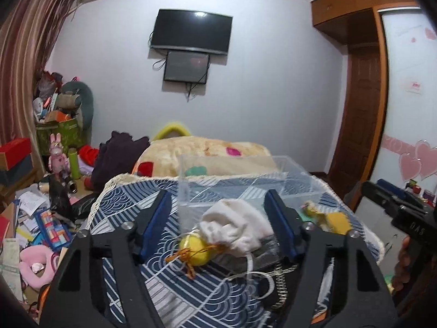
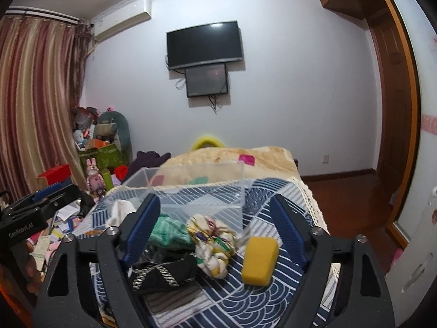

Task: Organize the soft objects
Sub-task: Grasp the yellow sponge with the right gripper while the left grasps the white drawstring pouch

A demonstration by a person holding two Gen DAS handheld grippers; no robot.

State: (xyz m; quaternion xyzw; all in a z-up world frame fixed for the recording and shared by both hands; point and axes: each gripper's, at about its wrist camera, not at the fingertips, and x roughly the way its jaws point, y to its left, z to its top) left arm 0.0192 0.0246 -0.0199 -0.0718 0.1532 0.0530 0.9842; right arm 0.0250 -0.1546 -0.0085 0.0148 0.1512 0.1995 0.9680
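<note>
Soft items lie on a blue-and-white patterned cloth (image 1: 191, 295) in front of a clear plastic box (image 1: 232, 175). In the left wrist view my left gripper (image 1: 218, 227) is open around a white cloth pouch (image 1: 237, 227) and a yellow ball with gold cord (image 1: 195, 248). In the right wrist view my right gripper (image 2: 218, 229) is open around a floral knotted cloth (image 2: 213, 243), with a green knit piece (image 2: 169, 232) and a black striped item (image 2: 161, 273) by its left finger and a yellow sponge (image 2: 259, 259) to the right. The clear box (image 2: 191, 191) stands just behind.
A beige blanket (image 1: 207, 153) lies behind the box. Cluttered papers, boxes and toys (image 1: 35, 218) cover the floor at the left. A wardrobe (image 1: 404, 109) stands at the right. The right gripper's body (image 1: 396, 213) shows at the right edge of the left wrist view.
</note>
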